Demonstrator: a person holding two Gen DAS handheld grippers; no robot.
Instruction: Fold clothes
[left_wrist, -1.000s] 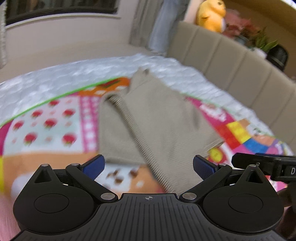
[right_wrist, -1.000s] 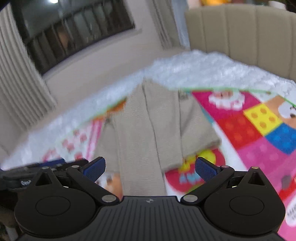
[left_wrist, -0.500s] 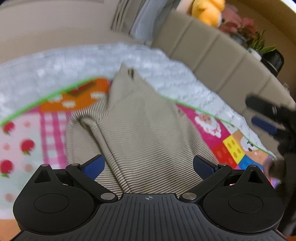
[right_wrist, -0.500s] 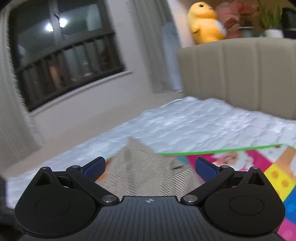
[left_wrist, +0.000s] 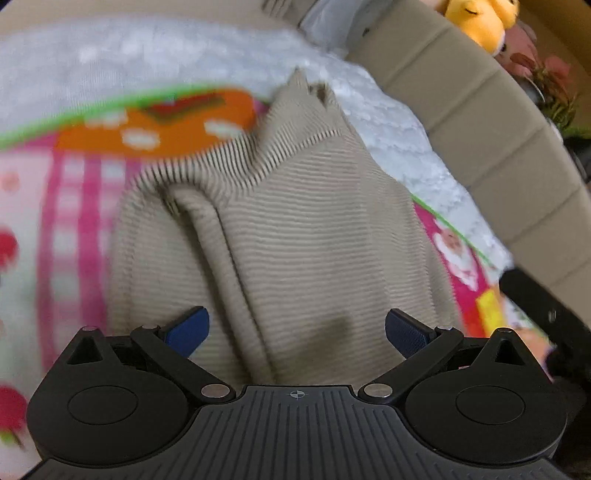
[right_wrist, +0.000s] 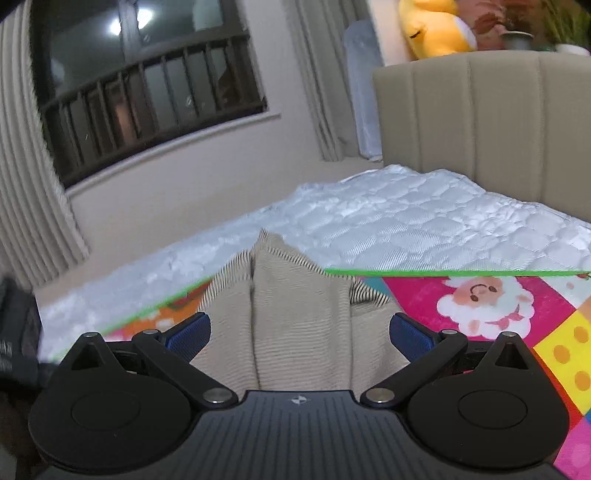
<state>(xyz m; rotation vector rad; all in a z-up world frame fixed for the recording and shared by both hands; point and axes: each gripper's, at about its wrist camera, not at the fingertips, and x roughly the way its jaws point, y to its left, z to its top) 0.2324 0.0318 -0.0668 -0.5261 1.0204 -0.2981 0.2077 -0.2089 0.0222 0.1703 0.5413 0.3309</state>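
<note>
Beige ribbed garment (left_wrist: 314, 240) lies partly folded on colourful play mat (left_wrist: 74, 221), mat spread over white quilted bed (right_wrist: 406, 221). Left tool (left_wrist: 297, 328) low over garment, blue pads spread wide, holding nothing. Right tool (right_wrist: 299, 330) likewise spread, above garment's near edge. Yellow plush toy (right_wrist: 432, 27) atop beige headboard (right_wrist: 498, 122).

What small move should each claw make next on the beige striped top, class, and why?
Probably lower both claws onto the near edge of the top and close on it. The left claw and right claw are both open, holding nothing, with the cloth lying between their fingers. The top lies partly folded on the play mat, so gripping that edge likely starts the next fold.
</note>
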